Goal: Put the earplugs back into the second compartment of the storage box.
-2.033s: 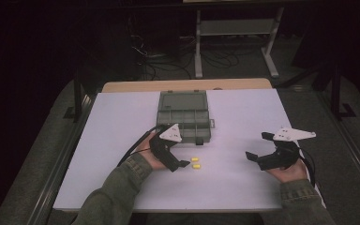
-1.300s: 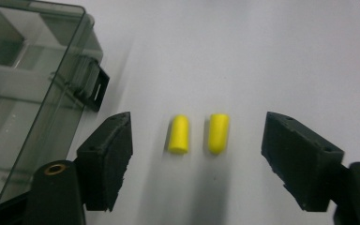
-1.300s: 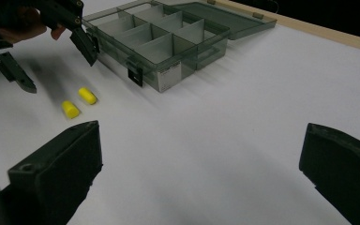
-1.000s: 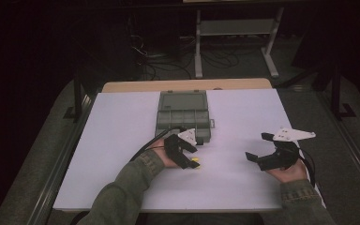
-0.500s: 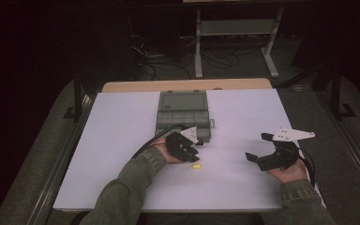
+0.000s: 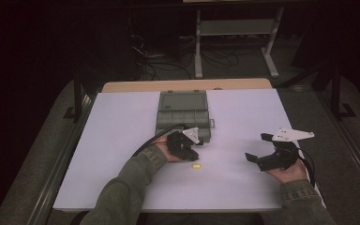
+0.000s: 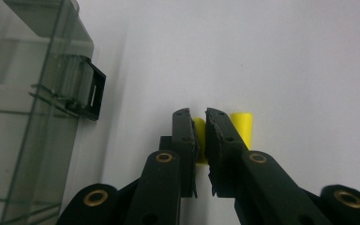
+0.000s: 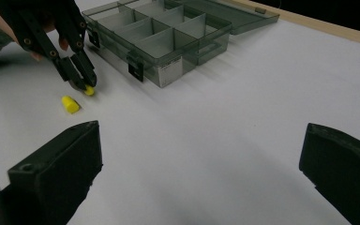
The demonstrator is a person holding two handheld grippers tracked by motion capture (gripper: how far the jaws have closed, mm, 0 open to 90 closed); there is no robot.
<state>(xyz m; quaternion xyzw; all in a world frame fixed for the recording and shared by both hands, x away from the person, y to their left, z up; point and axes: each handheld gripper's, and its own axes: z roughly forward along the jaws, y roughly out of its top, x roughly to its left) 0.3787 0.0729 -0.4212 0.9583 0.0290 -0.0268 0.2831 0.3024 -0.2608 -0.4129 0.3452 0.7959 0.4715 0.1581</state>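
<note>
My left gripper (image 6: pixel 193 155) (image 7: pixel 201 119) (image 8: pixel 83 83) is shut on a small yellow piece (image 7: pixel 199 140) (image 8: pixel 90 91), its tips low over the white table just in front of the box. Its jaws have just been closing, with that piece between them. A second yellow piece (image 6: pixel 196 166) (image 7: pixel 242 125) (image 8: pixel 69 104) lies loose on the table beside it. The grey clear compartment box (image 6: pixel 183 115) (image 7: pixel 28 117) (image 8: pixel 168 42) stands open behind, lid laid back. My right gripper (image 6: pixel 258 147) (image 8: pixel 201 164) rests at the right, open, with nothing between its jaws.
The white table top (image 6: pixel 122 126) ends at a wooden strip (image 6: pixel 187 85) behind the box. Beyond it are a dark floor, cables and a metal stand (image 6: pixel 234 28). The box's black latch (image 7: pixel 91 93) is close to my left jaws.
The left gripper came down over the two yellow pieces and closed on one; the other now lies alone on the table. The right hand has not moved.
</note>
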